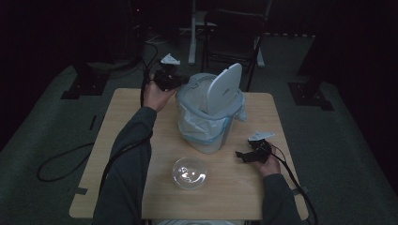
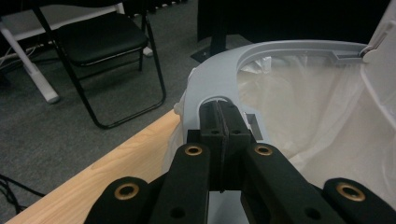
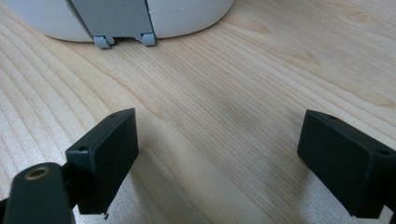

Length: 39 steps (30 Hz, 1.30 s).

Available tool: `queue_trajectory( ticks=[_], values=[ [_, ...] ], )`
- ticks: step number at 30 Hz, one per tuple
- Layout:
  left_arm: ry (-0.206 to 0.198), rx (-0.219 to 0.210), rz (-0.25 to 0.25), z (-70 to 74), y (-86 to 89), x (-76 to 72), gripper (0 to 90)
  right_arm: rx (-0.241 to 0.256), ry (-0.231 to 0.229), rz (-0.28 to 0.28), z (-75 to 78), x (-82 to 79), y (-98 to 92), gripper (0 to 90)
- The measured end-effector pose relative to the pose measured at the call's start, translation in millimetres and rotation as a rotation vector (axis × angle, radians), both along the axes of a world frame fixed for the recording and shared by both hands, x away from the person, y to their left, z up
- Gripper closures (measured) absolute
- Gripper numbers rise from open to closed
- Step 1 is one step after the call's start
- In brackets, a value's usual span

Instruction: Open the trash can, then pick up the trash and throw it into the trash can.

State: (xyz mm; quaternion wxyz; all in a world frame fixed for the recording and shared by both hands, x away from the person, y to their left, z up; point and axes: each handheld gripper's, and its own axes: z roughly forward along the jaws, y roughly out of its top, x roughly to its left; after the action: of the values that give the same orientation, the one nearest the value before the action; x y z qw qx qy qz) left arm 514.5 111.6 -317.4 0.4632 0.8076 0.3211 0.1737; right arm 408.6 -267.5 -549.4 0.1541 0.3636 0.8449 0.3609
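Sitting on the counter (image 1: pixel 244 185) between the two grippers, the bin (image 1: pixel 206 136) is a pale grey tub lined with a white bag (image 2: pixel 322 116), its swing lid (image 1: pixel 224 89) tipped up on edge. The left gripper (image 2: pixel 223 122) has its jaws pressed together, with no gap between the pads, and their tips lie against the grey rim (image 2: pixel 219 79) at the bin's near side; whether they pinch anything there cannot be told. Beyond those tips the rim curves away around the open mouth, with the bag inside it, and off to the gripper's left stands a black chair (image 2: pixel 100 37) on the grey floor past the counter edge. From above, the left gripper (image 1: pixel 166 79) shows at the bin's upper left corner, held by a hand (image 1: pixel 157 96). The right gripper (image 3: pixel 219 158) is spread wide, holding nothing, its jaws hovering low over bare wood, and the bin's base (image 3: pixel 121 18) lies ahead of them, near but apart. From above, this gripper (image 1: pixel 241 155) rests just beside the bin's lower right. A clear bowl (image 1: pixel 189 172) stands on the counter between the two forearms, well to the right gripper's left and apart from the bin.
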Motion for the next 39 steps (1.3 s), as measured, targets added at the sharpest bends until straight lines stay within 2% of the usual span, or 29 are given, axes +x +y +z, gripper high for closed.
queue_trajectory(
  ticks=[3, 8, 20, 28, 32, 39],
  values=[
    [-0.001, -0.009, 0.004, 0.9, 1.3, -0.1, 89.8, 0.0, 0.0, 0.001, 0.0, 0.0, 0.0, 11.6],
    [-0.002, -0.007, 0.001, 2.7, 6.9, -3.9, 79.1, 0.0, 0.0, 0.001, 0.0, 0.0, 0.0, 11.6],
    [-0.026, -0.093, 0.033, 5.6, 53.2, -26.6, 65.5, 0.0, 0.0, 0.001, 0.0, -0.1, -0.1, 11.7],
    [-0.03, -0.08, 0.033, -1.9, 72.9, -41.8, 62.5, -0.001, -0.001, -0.002, 0.1, -0.4, 0.0, 11.8],
    [-0.031, -0.064, 0.032, -8.7, 75.8, -47.3, 61.5, -0.001, -0.001, -0.003, 0.1, -0.6, 0.0, 11.8],
    [-0.018, -0.023, -0.005, -25.3, 74.6, -64.9, 58.0, 0.0, 0.0, -0.004, 0.0, -0.8, 0.1, 11.8]
  ],
)
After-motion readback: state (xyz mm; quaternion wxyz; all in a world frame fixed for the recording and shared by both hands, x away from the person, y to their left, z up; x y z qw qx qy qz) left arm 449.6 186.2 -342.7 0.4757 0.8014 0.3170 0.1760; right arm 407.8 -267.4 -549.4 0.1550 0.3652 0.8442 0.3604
